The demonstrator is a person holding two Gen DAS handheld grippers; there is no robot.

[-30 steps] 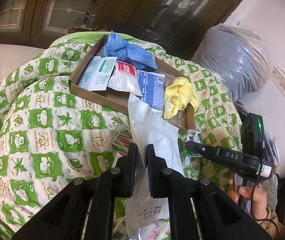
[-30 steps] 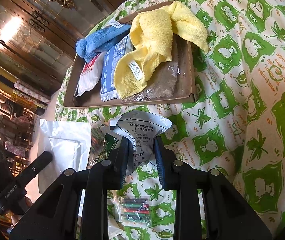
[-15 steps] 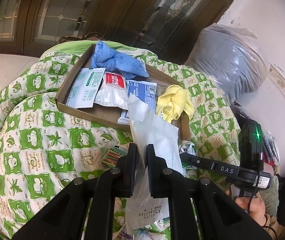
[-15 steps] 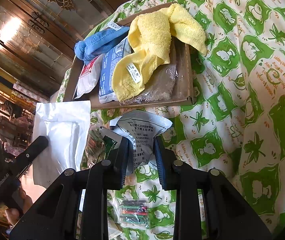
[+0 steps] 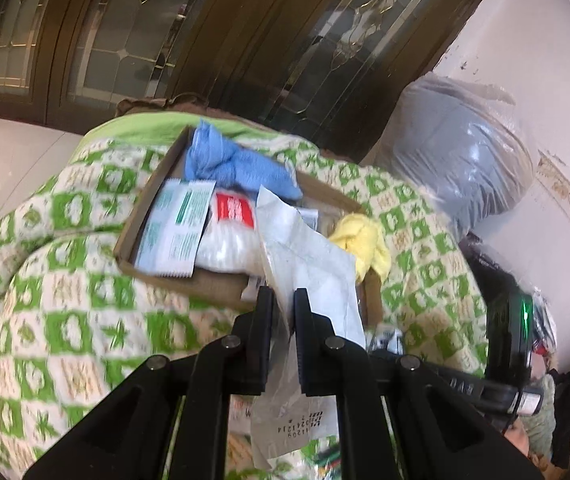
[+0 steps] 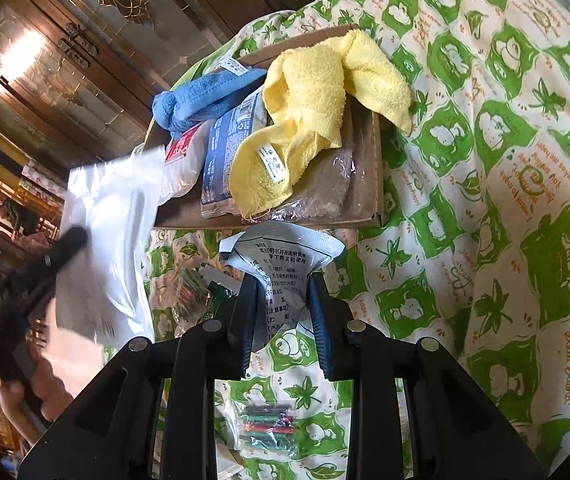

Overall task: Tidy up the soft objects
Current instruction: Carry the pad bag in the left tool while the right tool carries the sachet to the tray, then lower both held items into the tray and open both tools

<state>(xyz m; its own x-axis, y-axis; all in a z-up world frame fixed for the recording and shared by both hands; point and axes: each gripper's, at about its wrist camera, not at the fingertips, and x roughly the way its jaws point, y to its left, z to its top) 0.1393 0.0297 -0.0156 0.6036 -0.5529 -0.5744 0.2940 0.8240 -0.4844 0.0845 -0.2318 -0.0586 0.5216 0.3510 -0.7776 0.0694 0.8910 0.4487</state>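
Note:
A shallow cardboard tray (image 5: 205,286) (image 6: 377,168) lies on a green and white quilt. It holds a blue cloth (image 5: 237,164) (image 6: 201,96), a yellow towel (image 5: 361,240) (image 6: 309,120) and several packets. My left gripper (image 5: 284,300) is shut on a white plastic pouch (image 5: 309,264) and holds it in the air over the tray's near edge. The pouch also shows in the right wrist view (image 6: 109,232). My right gripper (image 6: 281,284) is shut on a grey printed packet (image 6: 281,264), just in front of the tray.
A small bag of coloured sticks (image 6: 269,426) and a green wrapper (image 6: 217,300) lie on the quilt (image 6: 505,200) near the right gripper. A big grey plastic-wrapped bundle (image 5: 461,156) stands by the wall. Dark glass doors (image 5: 205,32) are behind.
My left gripper has carried the white pouch forward, from beside the tray to over its near edge. My right gripper has barely moved, still holding the grey packet.

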